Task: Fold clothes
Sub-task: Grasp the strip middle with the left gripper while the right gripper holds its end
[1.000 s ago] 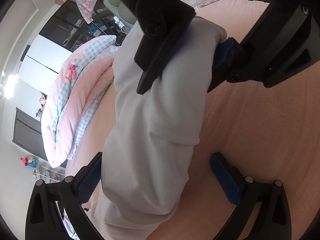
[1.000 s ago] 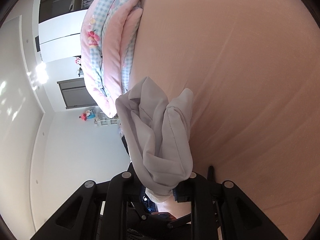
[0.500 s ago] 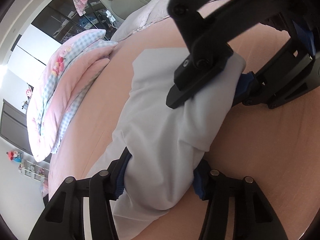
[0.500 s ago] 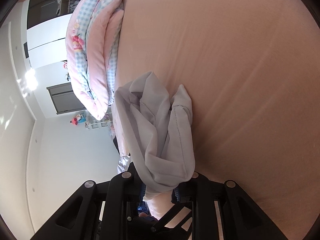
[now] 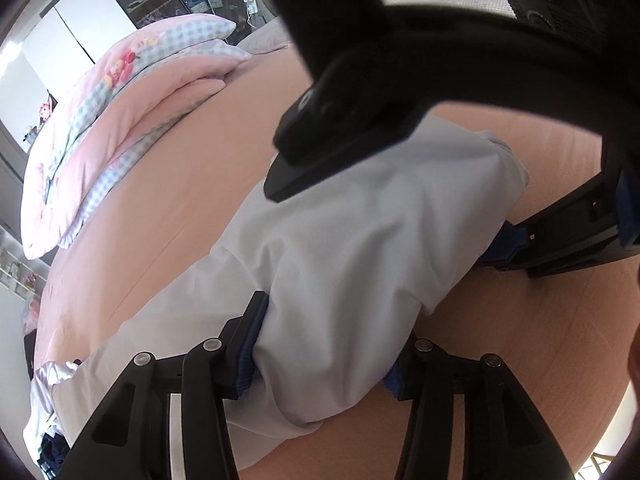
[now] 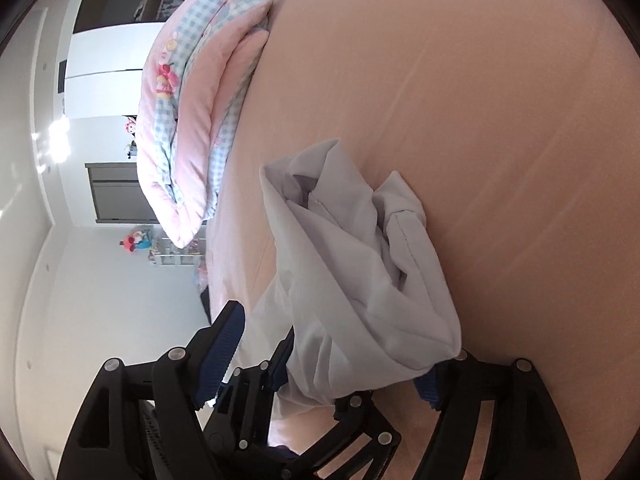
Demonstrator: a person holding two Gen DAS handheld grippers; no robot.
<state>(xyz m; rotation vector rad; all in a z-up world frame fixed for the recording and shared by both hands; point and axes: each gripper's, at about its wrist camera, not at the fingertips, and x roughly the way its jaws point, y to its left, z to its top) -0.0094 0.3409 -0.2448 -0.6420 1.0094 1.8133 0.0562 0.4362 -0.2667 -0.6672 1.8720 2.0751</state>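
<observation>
Cloth first: how did it handle out there?

Soft and light, I judged. The garment (image 5: pixel 360 248) sagged and creased wherever I touched it, no stiffness at all, and it looked thin enough to slide out of a shallow bite. Nothing fragile about it.

And the tongs?

My left gripper (image 5: pixel 328 344) was closing on the near end of the bundle, blue pads pressed into the cloth from both sides. My right gripper (image 6: pixel 332 348) was opening at the far end, jaws spread wide, the cloth lying loosely between them and one finger standing clear of it.

Where would you have taken hold?

At a hem or a stitched edge, I reckoned, and deep between the pads. A pinch on the loose middle would only have dragged up one layer.

How did it look?

Pale grey-white, plain, rolled into a lumpy tube. Seen from the right wrist, the end was a crumple of open folds with a stitched seam showing.

And where did it lie?

On the pink bed sheet (image 5: pixel 192 216), on my side of the folded check quilt (image 5: pixel 132 120) and well apart from it, running roughly alongside the quilt's length.
</observation>
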